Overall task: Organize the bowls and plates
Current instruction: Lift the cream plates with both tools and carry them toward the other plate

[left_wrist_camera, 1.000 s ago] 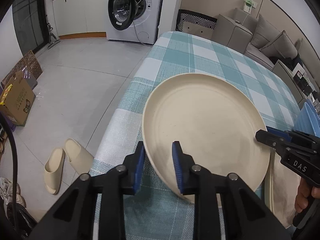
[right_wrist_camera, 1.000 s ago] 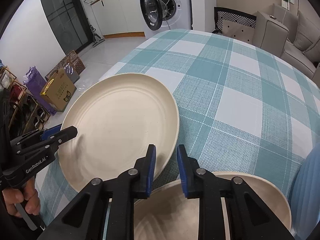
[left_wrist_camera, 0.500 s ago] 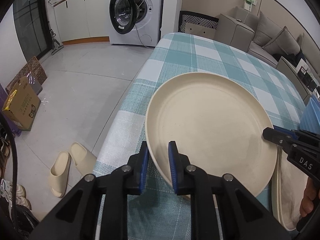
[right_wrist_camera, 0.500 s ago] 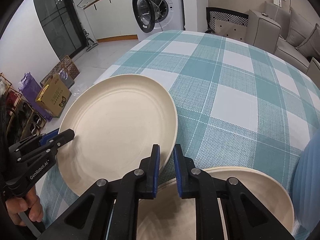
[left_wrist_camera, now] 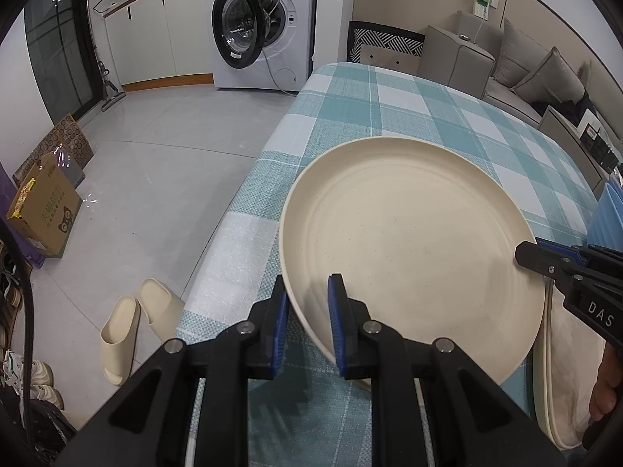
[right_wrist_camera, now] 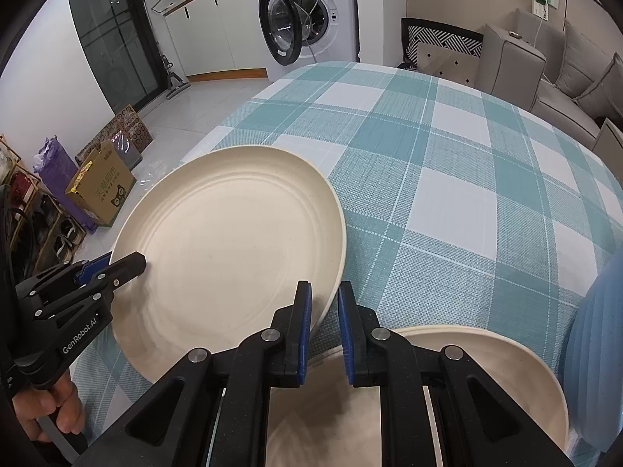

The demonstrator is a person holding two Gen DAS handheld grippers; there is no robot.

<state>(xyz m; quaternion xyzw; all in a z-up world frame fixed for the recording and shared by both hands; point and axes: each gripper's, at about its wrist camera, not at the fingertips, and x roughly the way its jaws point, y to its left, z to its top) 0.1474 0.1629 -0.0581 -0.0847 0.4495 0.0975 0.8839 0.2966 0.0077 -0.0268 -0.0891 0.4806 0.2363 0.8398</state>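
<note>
A large cream plate (left_wrist_camera: 409, 257) (right_wrist_camera: 233, 257) lies over the checked tablecloth near the table's left edge. My left gripper (left_wrist_camera: 307, 292) is shut on its near-left rim, and shows in the right wrist view at the plate's left side (right_wrist_camera: 117, 268). On the opposite rim my right gripper (right_wrist_camera: 323, 292) is shut too; in the left wrist view it shows at the plate's right (left_wrist_camera: 545, 264). A second cream plate (right_wrist_camera: 486, 369) (left_wrist_camera: 553, 389) lies under my right gripper, partly covered by the first.
A blue ribbed thing (left_wrist_camera: 607, 214) (right_wrist_camera: 599, 330) stands at the table's right. The teal checked cloth (right_wrist_camera: 447, 179) stretches far ahead. The table edge (left_wrist_camera: 233, 214) drops to the floor, with slippers (left_wrist_camera: 132, 323), a cardboard box (left_wrist_camera: 43, 210) and a washing machine (left_wrist_camera: 264, 27).
Both grippers' jaws came together onto the plate's rim; a second ago they stood apart around it. Neither hand has shifted noticeably.
</note>
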